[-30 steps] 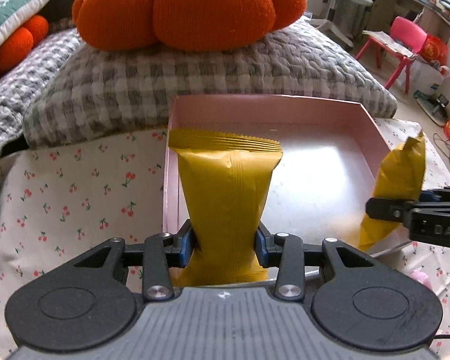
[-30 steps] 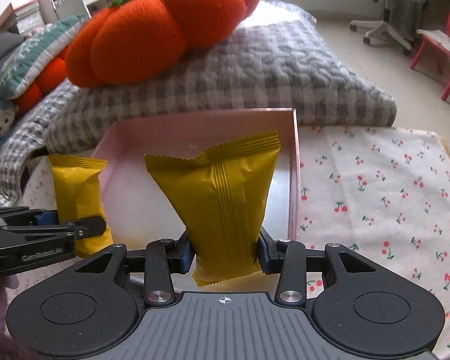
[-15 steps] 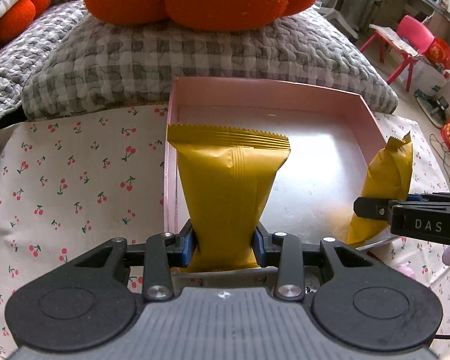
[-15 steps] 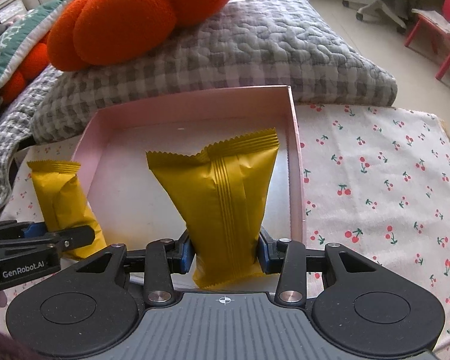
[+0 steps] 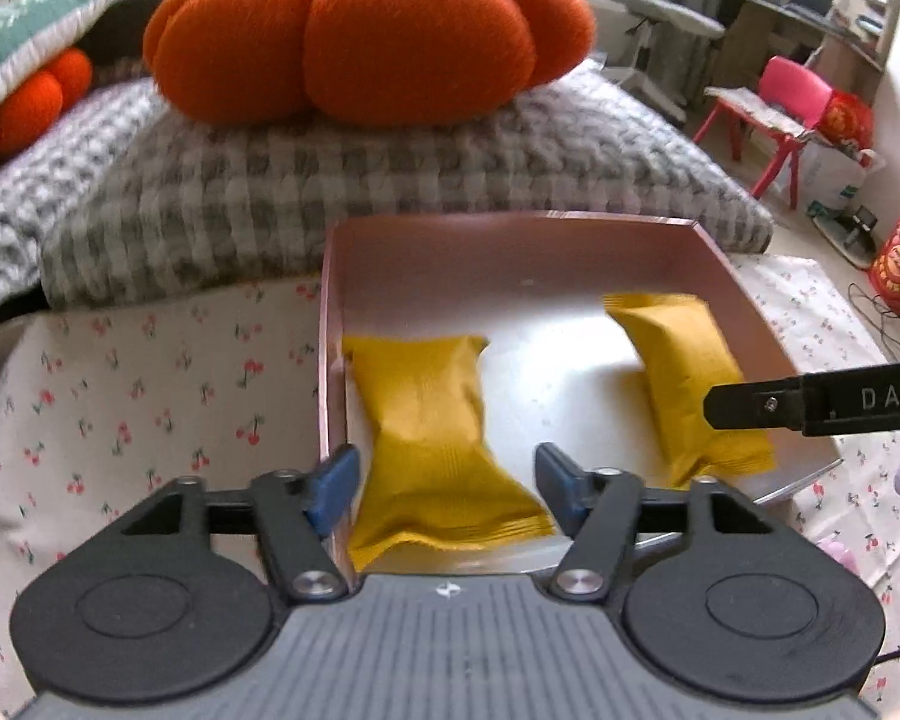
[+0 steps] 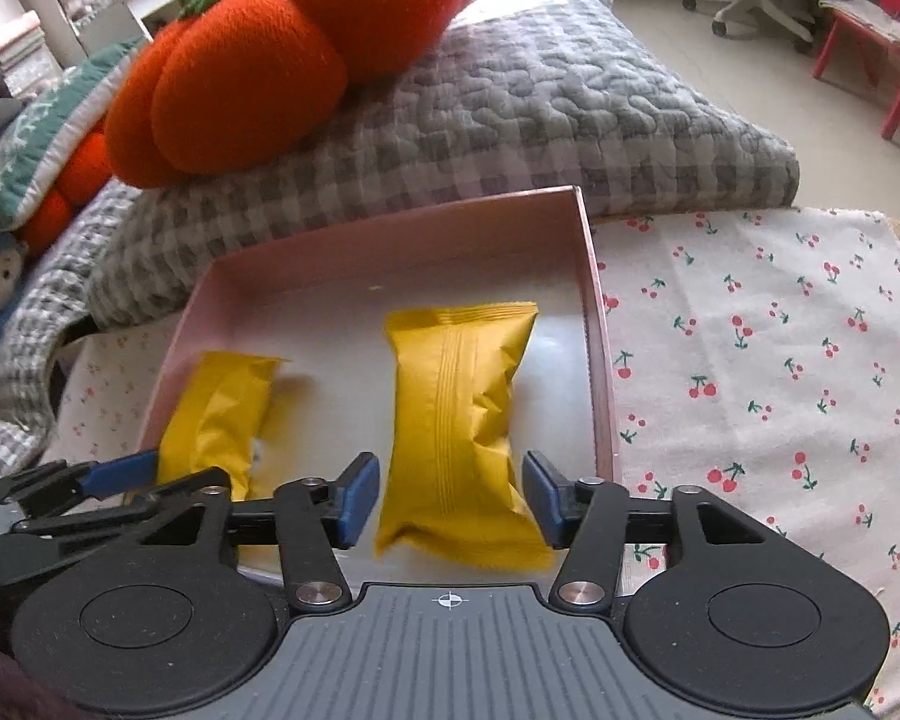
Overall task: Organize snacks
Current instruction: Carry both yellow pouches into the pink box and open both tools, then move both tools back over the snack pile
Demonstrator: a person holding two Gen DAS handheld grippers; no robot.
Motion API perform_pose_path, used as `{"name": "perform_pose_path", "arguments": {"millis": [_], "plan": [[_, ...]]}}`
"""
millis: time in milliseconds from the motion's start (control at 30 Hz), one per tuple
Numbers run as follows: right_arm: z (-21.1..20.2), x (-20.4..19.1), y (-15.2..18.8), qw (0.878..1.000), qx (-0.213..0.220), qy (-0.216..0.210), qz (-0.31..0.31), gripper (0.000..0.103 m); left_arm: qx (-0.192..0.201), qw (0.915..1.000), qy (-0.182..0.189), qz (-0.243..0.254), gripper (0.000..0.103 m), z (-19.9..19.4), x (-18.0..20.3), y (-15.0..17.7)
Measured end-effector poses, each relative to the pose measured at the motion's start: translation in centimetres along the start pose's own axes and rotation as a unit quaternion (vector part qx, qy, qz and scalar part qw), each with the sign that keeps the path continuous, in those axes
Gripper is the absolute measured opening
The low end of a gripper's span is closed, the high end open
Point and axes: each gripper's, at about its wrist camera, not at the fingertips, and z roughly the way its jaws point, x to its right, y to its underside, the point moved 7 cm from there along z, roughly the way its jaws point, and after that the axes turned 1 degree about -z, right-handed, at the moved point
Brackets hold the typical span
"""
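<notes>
We hold a claw in each hand over the near edge of a pink box (image 5: 330, 324), and both have just been opening. In the left wrist view, the left claw (image 5: 447, 477) stands with its blue pads (image 5: 333, 483) spread apart; the left yellow packet (image 5: 432, 438) lies flat on the box floor between them, close to the box's left wall, and neither pad presses on it. Its lower sealed edge reaches almost back to the claw's body.

Further right in the same view, the right yellow packet (image 5: 684, 384) lies on the floor of the box near the right wall, with one dark finger of the right claw reaching in front of it. In the right wrist view, the right claw (image 6: 450, 498) is likewise parted, the right packet lying lengthwise between the pads with a sliver of space on either side. The left packet shows there at the box's left side, partly behind the left claw's fingers (image 6: 120, 474).

The box sits on a white cloth printed with cherries (image 6: 750, 360). Behind it lies a grey checked quilt (image 5: 390, 174) bearing an orange pumpkin cushion (image 5: 366, 30). To the right, the room holds an office chair (image 5: 654, 18) and a small pink chair (image 5: 780, 96) on a pale floor.
</notes>
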Motion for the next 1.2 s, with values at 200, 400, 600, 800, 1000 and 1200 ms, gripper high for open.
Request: {"name": "perform_pose_path", "arguments": {"millis": [200,400,600,800,1000,1200], "plan": [[-1.9,-0.3,-0.5,1.000,0.020,-0.009,-0.001,0.070,0.018,0.9998,0.005,-0.002,0.085,-1.5,0.4,-0.9],[-4.2,-0.5,0.4,0.999,0.025,-0.015,-0.015,0.081,0.020,0.9997,0.011,-0.001,0.097,-3.3,1.1,-0.6],[-7.2,0.2,1.8,0.999,0.037,-0.025,-0.010,0.087,0.034,0.9994,0.010,-0.003,0.103,-5.8,1.7,0.0],[-10.2,1.1,3.7,0.998,0.053,-0.037,-0.001,0.093,0.041,0.9991,0.002,0.008,0.103,-8.0,2.2,1.7],[-11.6,2.6,6.5,0.998,0.059,-0.031,-0.003,0.093,0.048,0.9988,0.005,-0.012,0.103,-9.4,1.8,4.1],[-12.2,3.3,9.2,0.997,0.067,-0.027,-0.014,0.094,0.050,0.9986,-0.005,-0.019,0.103,-9.9,1.6,6.9]]}}
